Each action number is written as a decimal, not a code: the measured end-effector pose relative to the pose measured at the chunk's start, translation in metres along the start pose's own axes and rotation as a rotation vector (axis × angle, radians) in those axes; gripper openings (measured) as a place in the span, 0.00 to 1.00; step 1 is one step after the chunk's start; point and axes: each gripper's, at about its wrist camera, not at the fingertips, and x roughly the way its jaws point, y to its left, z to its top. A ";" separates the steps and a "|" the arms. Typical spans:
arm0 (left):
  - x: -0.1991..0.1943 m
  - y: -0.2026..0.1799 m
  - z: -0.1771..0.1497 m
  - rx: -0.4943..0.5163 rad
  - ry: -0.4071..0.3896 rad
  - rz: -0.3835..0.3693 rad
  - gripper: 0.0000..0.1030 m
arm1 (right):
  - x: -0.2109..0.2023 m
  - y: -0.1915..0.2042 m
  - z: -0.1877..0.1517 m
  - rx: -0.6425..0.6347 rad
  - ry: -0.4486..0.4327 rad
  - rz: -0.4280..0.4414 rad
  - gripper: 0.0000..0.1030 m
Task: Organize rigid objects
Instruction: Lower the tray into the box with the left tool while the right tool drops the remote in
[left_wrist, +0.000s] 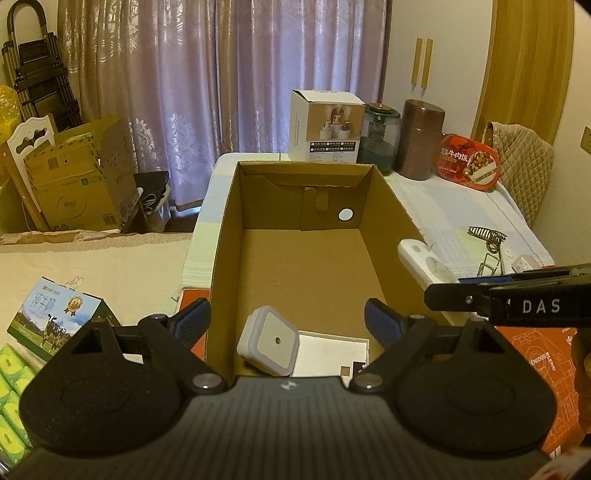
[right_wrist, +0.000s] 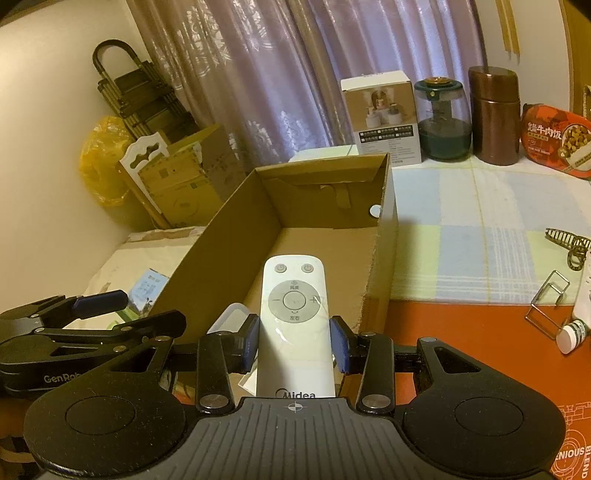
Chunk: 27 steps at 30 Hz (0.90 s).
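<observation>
An open cardboard box (left_wrist: 306, 266) stands in front of me on the table. A small white square plug-in light (left_wrist: 267, 341) lies at its near end beside a white card (left_wrist: 332, 350). My left gripper (left_wrist: 288, 317) hangs open over that near end with nothing between its fingers. My right gripper (right_wrist: 295, 341) is shut on a white Midea remote (right_wrist: 293, 314), held by its sides near the box's (right_wrist: 295, 236) near right wall. In the left wrist view the remote (left_wrist: 417, 258) juts out at the right.
At the back stand a white product box (left_wrist: 325, 127), a green glass jar (left_wrist: 380, 136), a brown canister (left_wrist: 421, 138) and a red food tin (left_wrist: 467, 162). A metal hair clip (right_wrist: 569, 243), a wire stand (right_wrist: 546, 306) and a small white bottle (right_wrist: 572, 334) lie right. Milk cartons (left_wrist: 51, 321) sit left.
</observation>
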 end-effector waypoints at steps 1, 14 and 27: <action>0.000 0.000 0.000 0.001 0.000 0.000 0.85 | 0.000 0.000 0.000 0.000 0.000 0.000 0.36; 0.000 0.000 -0.001 0.001 -0.001 -0.001 0.85 | 0.000 0.000 0.001 0.008 0.002 0.005 0.36; 0.003 0.003 -0.003 -0.015 -0.007 0.004 0.85 | 0.001 -0.003 0.005 0.071 -0.040 0.041 0.45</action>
